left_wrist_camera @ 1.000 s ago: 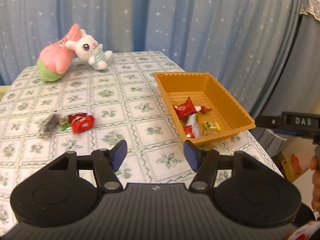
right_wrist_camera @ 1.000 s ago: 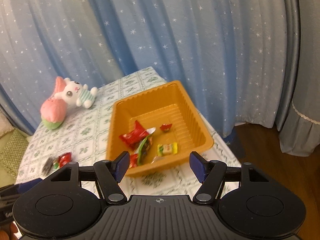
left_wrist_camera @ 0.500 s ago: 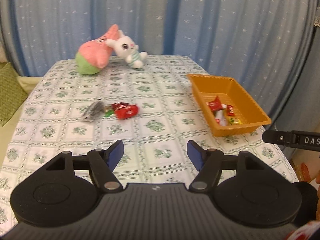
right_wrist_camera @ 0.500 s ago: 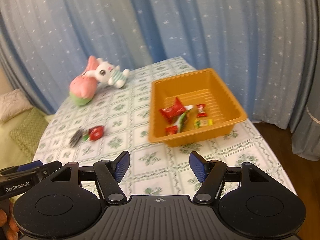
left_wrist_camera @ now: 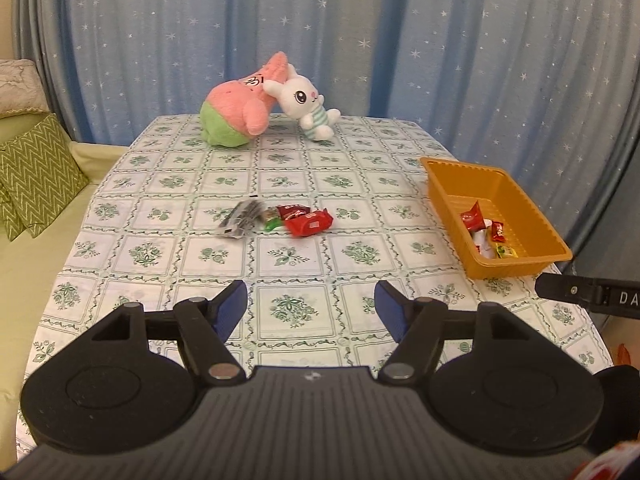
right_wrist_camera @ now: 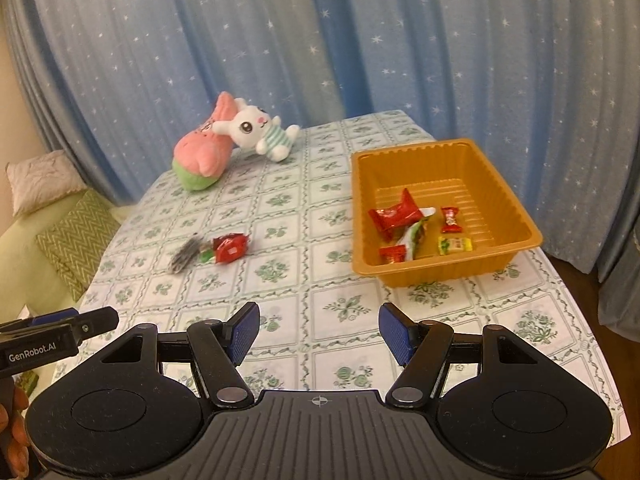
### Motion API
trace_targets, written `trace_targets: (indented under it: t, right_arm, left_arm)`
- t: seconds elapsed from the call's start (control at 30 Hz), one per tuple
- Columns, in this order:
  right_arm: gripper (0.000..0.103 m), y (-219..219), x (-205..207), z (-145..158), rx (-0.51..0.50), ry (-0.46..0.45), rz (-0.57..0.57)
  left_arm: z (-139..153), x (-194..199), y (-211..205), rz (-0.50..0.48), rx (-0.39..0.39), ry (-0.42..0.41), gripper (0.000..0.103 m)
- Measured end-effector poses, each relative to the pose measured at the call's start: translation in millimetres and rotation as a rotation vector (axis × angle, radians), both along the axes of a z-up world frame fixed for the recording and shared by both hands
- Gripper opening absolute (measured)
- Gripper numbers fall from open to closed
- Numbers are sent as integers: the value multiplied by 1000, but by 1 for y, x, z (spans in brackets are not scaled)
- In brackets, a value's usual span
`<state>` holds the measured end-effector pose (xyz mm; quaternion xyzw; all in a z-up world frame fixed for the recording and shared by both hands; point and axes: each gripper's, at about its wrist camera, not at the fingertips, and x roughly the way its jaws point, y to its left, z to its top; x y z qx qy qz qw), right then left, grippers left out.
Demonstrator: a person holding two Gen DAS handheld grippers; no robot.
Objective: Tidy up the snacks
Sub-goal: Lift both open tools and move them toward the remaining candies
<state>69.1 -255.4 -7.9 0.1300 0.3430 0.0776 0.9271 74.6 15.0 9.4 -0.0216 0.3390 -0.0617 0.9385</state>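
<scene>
An orange tray (left_wrist_camera: 460, 166) (right_wrist_camera: 412, 148) stands at the table's right edge. It holds several snacks, among them a red packet (right_wrist_camera: 396, 216), a red candy (right_wrist_camera: 451, 219) and a yellow-green candy (right_wrist_camera: 454, 246). Mid-table lies a loose cluster: a red packet (left_wrist_camera: 310, 222) (right_wrist_camera: 230, 248), a small green candy (left_wrist_camera: 272, 224) and a grey packet (left_wrist_camera: 240, 220) (right_wrist_camera: 184, 256). My left gripper (left_wrist_camera: 311, 304) hovers over the table's near edge, open and empty, well short of the cluster. My right gripper (right_wrist_camera: 319, 328) is open and empty too, in front of the tray.
A pink-and-green plush (left_wrist_camera: 236, 116) and a white bunny plush (left_wrist_camera: 304, 104) lie at the table's far end against a blue starred curtain. A sofa with a green zigzag cushion (left_wrist_camera: 36, 176) stands left of the table. The tablecloth (left_wrist_camera: 292, 256) is bare between grippers and snacks.
Both grippers have drawn back from the tray toward the table's near edge, so more of the table shows. The left jaws have widened a little; the right jaws are unchanged.
</scene>
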Motion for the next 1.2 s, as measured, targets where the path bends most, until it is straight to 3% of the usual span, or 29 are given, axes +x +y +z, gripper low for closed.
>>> trace_targets:
  t: [0.6, 1.2]
  right_arm:
    - [66, 36, 30, -13, -34, 12, 69]
    - [66, 88, 126, -54, -76, -26, 198]
  left_arm:
    - [-12, 20, 24, 44, 8, 17, 70]
    - [-48, 109, 51, 30, 53, 38, 70]
